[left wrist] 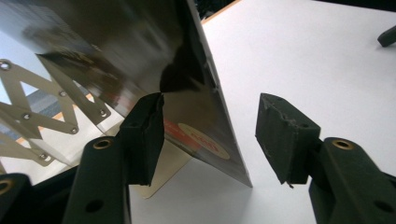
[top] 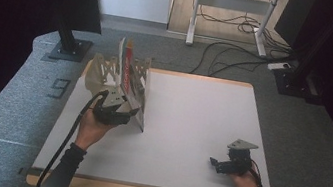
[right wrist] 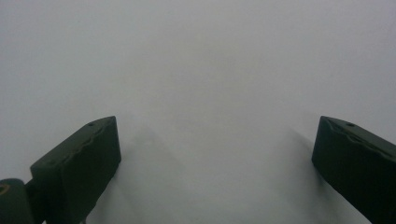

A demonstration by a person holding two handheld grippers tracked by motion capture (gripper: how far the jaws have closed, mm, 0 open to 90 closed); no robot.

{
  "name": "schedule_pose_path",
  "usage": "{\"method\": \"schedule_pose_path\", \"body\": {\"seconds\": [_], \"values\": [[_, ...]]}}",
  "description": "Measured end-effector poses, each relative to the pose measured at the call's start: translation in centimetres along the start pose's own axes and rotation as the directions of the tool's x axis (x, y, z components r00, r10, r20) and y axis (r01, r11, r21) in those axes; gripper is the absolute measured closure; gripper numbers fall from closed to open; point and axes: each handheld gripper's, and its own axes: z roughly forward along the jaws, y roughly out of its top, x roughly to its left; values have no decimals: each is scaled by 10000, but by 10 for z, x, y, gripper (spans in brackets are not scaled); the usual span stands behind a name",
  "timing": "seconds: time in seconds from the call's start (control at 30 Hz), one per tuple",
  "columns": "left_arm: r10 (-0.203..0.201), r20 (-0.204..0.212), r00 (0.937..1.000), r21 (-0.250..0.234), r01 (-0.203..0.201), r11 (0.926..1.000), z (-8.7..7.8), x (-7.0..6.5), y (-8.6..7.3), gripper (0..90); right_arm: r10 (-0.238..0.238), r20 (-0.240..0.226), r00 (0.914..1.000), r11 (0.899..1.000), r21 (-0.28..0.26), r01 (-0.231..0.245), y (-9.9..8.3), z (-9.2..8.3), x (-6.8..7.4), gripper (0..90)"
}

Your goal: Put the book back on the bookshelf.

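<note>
A thin glossy book (left wrist: 116,51) stands slanted on the white table (top: 191,117), leaning into a tan accordion rack (top: 102,70) at the back left. In the high view the book (top: 132,80) shows a red and white cover. My left gripper (top: 124,109) is at the book's near lower corner. In the left gripper view this gripper (left wrist: 210,135) is open, with the book's edge between its jaws. One pad (left wrist: 144,135) sits close against the cover and the other stands well off it. My right gripper (top: 215,163) rests near the front right, open (right wrist: 215,158) over bare table.
The rack's crossed slats (left wrist: 28,107) stand to the left of the book. Beyond the table are a black stand base (top: 68,47), desk legs (top: 195,12) and loose cables (top: 231,53) on grey carpet. Another dark stand (top: 298,79) is at the back right.
</note>
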Motion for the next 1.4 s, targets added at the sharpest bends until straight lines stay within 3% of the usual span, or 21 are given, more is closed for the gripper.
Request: {"method": "schedule_pose_path", "body": {"seconds": [0.1, 0.23, 0.4, 0.53, 0.63, 0.7, 0.9, 1.1, 1.27, 1.4], "values": [[-70, -338, 9994, 9, 70, 10000, -3, 2, -1, 462, 9, 1, 10000, 10000, 7, -9, 0, 0, 0, 6], [-260, -362, 9990, -18, 260, 9997, -5, 7, -2, 636, 13, -1, 10000, 10000, 12, -13, 0, 0, 0, 6], [45, -557, 9984, 31, -43, 10000, -4, 11, 2, 845, 10, -4, 10000, 10000, 11, -10, 0, 0, 0, 6], [479, -508, 9976, 67, -476, 9988, 0, 8, 10, 867, 19, -8, 10000, 10000, 6, -19, 0, 0, 0, 6], [470, 99, 9988, -66, -469, 9989, 6, 1, 11, 823, -19, -6, 10000, 10000, 4, 19, 0, 0, 0, 7], [685, -53, 9976, -25, -685, 9976, 8, -5, 11, 760, 19, -7, 10000, 10000, 0, -19, 0, 0, 0, 7], [788, -63, 9969, 230, -786, 9966, 8, -5, 10, 615, 13, -8, 10000, 10000, 2, -13, 0, 0, 0, 6], [598, -34, 9982, 81, -597, 9982, 4, -5, 10, 483, 3, -3, 10000, 10000, -2, -3, 0, 0, 0, 7], [18, 844, 9964, -72, -12, 10000, -3, -5, 8, 318, 1, -5, 10000, 10000, -6, -1, 0, 0, 0, 7], [-703, 1796, 9812, 83, 700, 9975, -12, -3, -2, 195, 3, -2, 10000, 10000, -5, -3, 0, 0, 0, 7]]}}
